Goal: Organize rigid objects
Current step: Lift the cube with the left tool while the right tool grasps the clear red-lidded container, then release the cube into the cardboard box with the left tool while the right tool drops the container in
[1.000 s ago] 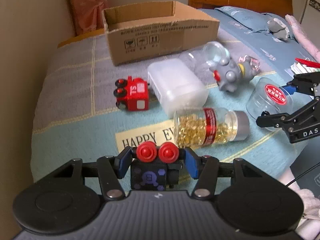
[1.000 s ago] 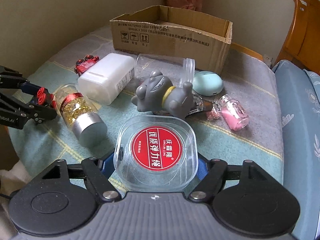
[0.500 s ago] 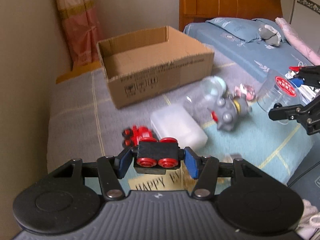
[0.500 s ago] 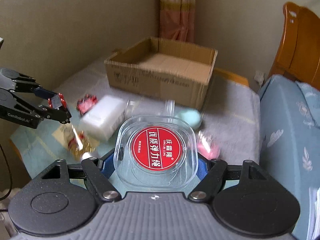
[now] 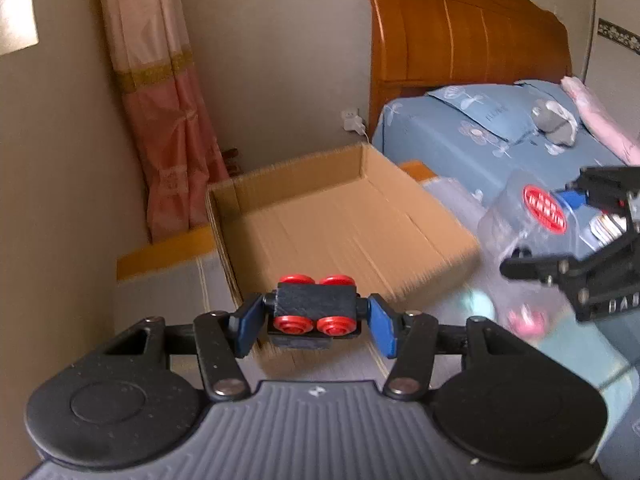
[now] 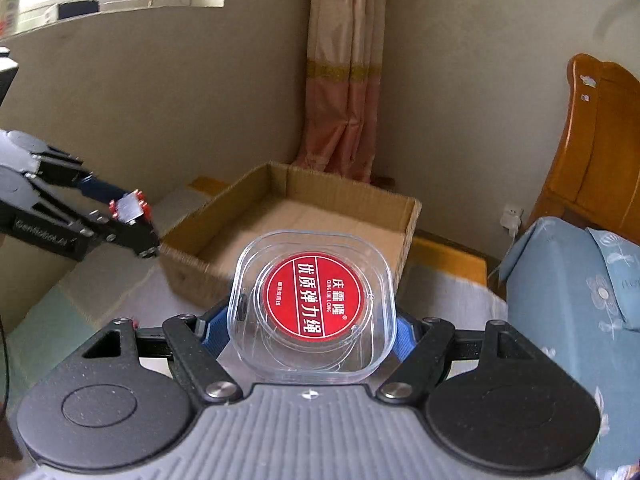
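Observation:
My left gripper [image 5: 316, 322] is shut on a small black toy car with red wheels [image 5: 315, 307], held in the air just before the near edge of an open, empty cardboard box [image 5: 320, 224]. My right gripper [image 6: 312, 330] is shut on a clear plastic case with a round red label [image 6: 313, 304], held above the table short of the same box [image 6: 296, 216]. The case [image 5: 532, 216] and right gripper [image 5: 560, 236] show at the right in the left wrist view. The left gripper with the car [image 6: 130, 210] shows at the left in the right wrist view.
The box stands on a cloth-covered table [image 6: 448, 304] against the wall. A pink curtain [image 5: 160, 92] hangs behind it. A bed with blue bedding [image 5: 492, 136] and a wooden headboard [image 5: 460, 40] is to the right. Blurred small objects [image 5: 520, 316] lie on the table at lower right.
Both grippers have risen from the table and moved forward toward the box, each carrying its object. The other table objects have dropped out of view.

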A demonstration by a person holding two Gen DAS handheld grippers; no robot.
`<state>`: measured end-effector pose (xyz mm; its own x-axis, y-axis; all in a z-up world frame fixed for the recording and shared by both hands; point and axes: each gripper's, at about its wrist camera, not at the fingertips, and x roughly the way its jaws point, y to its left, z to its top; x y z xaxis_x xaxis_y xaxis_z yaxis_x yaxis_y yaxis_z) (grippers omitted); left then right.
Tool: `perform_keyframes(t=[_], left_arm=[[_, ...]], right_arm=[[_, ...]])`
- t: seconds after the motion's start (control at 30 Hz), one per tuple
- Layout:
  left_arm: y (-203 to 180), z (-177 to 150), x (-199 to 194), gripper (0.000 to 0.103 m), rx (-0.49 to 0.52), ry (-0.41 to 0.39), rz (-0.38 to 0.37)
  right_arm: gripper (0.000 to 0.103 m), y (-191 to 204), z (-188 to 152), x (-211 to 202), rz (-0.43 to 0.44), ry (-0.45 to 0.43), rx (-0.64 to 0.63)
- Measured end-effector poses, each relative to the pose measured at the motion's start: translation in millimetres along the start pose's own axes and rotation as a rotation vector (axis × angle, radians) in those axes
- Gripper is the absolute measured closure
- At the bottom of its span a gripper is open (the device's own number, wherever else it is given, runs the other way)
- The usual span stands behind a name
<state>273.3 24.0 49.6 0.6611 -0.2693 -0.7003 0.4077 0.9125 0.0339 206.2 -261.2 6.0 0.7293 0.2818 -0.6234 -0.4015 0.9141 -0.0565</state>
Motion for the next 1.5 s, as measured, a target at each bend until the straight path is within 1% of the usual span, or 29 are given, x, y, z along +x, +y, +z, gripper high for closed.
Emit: perform_keyframes(t=[0.1,0.23,0.43,0.5,0.53,0.57,0.6,0.63,0.67,0.77,0.9,1.0,1.1,1.13,1.17,1.2,1.27,1.5], left_arm=[[7.8,23.1,22.9,0.048,0.007,0.012,-0.002],[18.1,47.0,61.4,0.048,0.006,0.057,0.001],[30.0,64.9,122.3,0.048,-0.020,0.134,-0.001],[32.3,67.2,137.3,0.047,-0.027,0.155,-0.004],[32.9,68.2,144.7,0.042,-0.028,0.162,0.019],[33.8,69.4,150.5,0.031,-0.030,0.154,0.053],[34.6,70.1,153.6,0.026,-0.031,0.136,0.084],[34.7,69.2,152.9,0.022,-0.033,0.116,0.102],[36.5,68.7,152.7,0.022,-0.042,0.104,0.107],[41.5,66.9,147.9,0.021,-0.072,0.107,0.068],[42.1,61.2,132.7,0.016,-0.053,0.089,0.069],[41.7,56.4,119.3,0.016,-0.046,0.084,0.062],[42.4,51.4,108.1,0.016,-0.044,0.070,0.058],[42.3,48.6,103.2,0.016,-0.040,0.067,0.055],[41.7,47.2,99.8,0.015,-0.039,0.065,0.055],[41.1,44.6,95.1,0.015,-0.037,0.059,0.054],[41.5,39.7,87.4,0.012,-0.036,0.051,0.051],[38.7,25.6,63.3,0.010,-0.045,0.037,0.040]], right_arm=[[0.023,-10.3,19.2,21.1,0.004,0.011,0.010],[0.023,-20.6,35.5,49.7,0.000,0.036,0.024],[0.023,-31.5,40.9,76.4,0.005,0.072,0.046],[0.023,-35.0,41.6,86.0,0.005,0.084,0.055],[0.023,-35.2,41.4,89.3,0.006,0.089,0.056],[0.023,-36.3,41.5,92.0,0.006,0.092,0.058],[0.023,-37.2,41.9,94.9,0.001,0.096,0.062],[0.023,-38.1,42.1,97.4,-0.002,0.100,0.064],[0.023,-39.0,42.7,99.2,-0.003,0.102,0.066],[0.023,-41.0,42.0,105.1,-0.005,0.110,0.073],[0.023,-44.4,41.1,110.4,-0.004,0.123,0.084],[0.023,-44.1,44.8,116.2,-0.013,0.128,0.084],[0.023,-43.2,51.1,122.3,-0.034,0.109,0.080],[0.020,-43.3,52.6,124.2,-0.045,0.098,0.080],[0.014,-44.5,53.7,125.5,-0.056,0.091,0.082],[0.000,-45.3,54.6,126.7,-0.066,0.095,0.086],[0.000,-46.2,53.0,124.0,-0.064,0.084,0.095],[0.000,-41.3,39.7,93.2,-0.063,0.091,0.109]])
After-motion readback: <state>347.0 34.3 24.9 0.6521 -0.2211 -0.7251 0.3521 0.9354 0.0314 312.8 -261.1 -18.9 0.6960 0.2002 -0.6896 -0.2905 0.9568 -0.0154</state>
